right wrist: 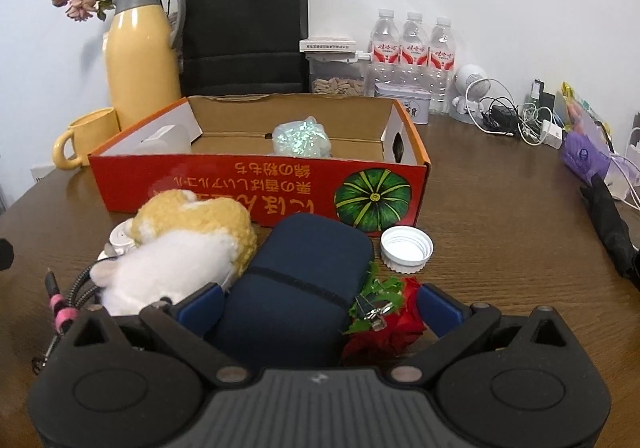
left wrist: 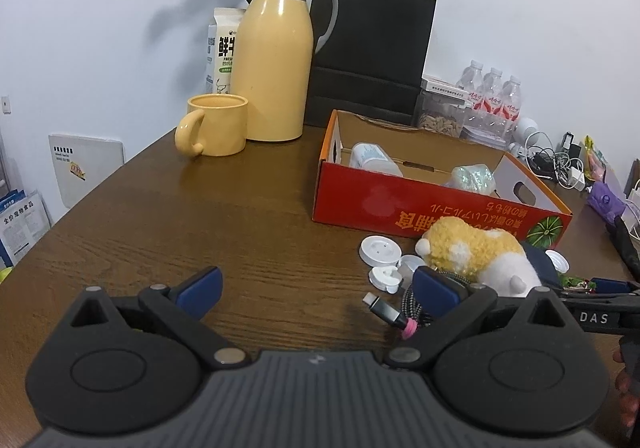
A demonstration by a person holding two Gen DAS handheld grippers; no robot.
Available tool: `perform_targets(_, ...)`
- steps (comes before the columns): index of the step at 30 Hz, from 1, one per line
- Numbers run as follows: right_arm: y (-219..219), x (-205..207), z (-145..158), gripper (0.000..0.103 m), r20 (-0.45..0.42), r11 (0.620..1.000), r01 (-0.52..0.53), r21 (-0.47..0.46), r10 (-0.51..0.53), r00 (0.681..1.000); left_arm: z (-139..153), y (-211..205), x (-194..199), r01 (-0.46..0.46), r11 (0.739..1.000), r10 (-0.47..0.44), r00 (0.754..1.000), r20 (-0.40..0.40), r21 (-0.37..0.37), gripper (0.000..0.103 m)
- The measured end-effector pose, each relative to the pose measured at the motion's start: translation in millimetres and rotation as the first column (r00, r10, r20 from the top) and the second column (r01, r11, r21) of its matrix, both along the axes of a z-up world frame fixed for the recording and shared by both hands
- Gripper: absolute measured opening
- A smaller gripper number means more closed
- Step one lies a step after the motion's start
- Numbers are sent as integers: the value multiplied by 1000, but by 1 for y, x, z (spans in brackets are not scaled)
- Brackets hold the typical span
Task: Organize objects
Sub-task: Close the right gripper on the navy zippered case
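Note:
A red cardboard box (right wrist: 256, 183) stands open on the wooden table; it also shows in the left wrist view (left wrist: 400, 203). Inside lie a sparkly teal bundle (right wrist: 302, 137) and a white bottle (left wrist: 374, 159). In front of it lie a yellow-and-white plush toy (right wrist: 188, 244), a navy pouch (right wrist: 296, 288), a red rose (right wrist: 384, 332), a white cap (right wrist: 406, 248) and a braided cable (left wrist: 396, 314). My right gripper (right wrist: 318, 306) is open, its jaws on either side of the pouch and rose. My left gripper (left wrist: 316, 288) is open and empty over bare table, left of the pile.
A yellow thermos (left wrist: 276, 55), yellow mug (left wrist: 216, 123), milk carton (left wrist: 222, 47) and black paper bag (left wrist: 372, 51) stand at the back. Water bottles (right wrist: 412, 47), a seed jar (right wrist: 336, 67), chargers and cables (right wrist: 516, 115) and a purple bag (right wrist: 584, 155) crowd the right side.

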State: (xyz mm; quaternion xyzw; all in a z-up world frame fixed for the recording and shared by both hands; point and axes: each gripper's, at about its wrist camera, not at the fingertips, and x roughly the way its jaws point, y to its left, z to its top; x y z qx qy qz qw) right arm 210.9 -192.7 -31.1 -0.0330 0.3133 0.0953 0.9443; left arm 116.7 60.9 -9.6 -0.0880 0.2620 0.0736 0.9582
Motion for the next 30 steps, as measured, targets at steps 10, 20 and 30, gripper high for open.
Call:
perform_targets(10,8,5,-6,102,9,999,-38,-39,38,999,-3,-4,-1,12,1000,-12,1000,-9,-3,103)
perform_targets(20,-18,-10,5,95,35,988,-150,-27,150,988,0,-9,-3,19,1000,-19,1000,-1,6,103)
perform_targets(30,-5,-12,6,95,55,990,-138,-23,139,989,0,-10,-4,23,1000,-23,1000,6,-1,103)
